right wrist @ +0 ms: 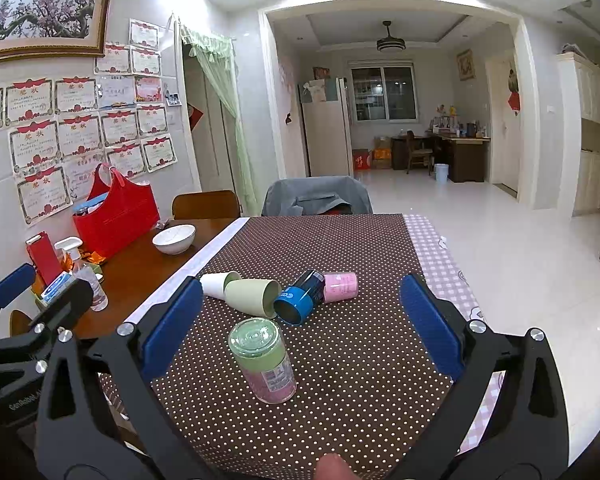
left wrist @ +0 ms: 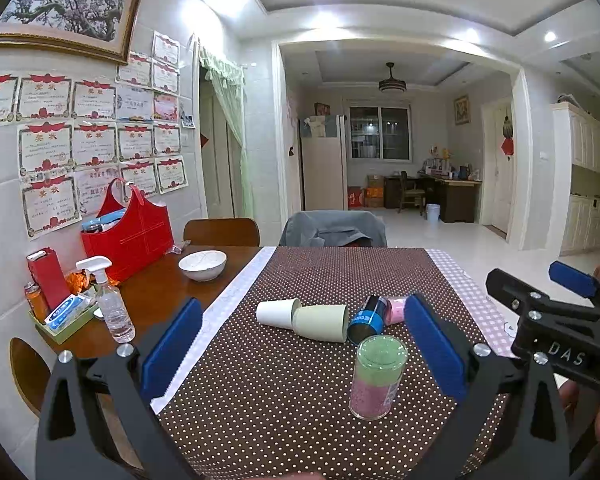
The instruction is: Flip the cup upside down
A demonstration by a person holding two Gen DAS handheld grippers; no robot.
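A clear cup (left wrist: 377, 376) (right wrist: 262, 360), green above and pink below, stands apparently base-up on the dotted brown cloth (left wrist: 284, 408) (right wrist: 340, 368). Behind it lie four tipped cups: white (left wrist: 276, 312), pale green (left wrist: 322, 322), blue (left wrist: 368, 319), pink (left wrist: 396, 310). The left gripper (left wrist: 304, 344) and right gripper (right wrist: 302, 326) hover spread wide, holding nothing, short of the cup.

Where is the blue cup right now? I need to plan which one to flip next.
The blue cup lies on its side mid-table on the dotted cloth, between the sage-green cup and the pink cup, beyond the standing clear cup.
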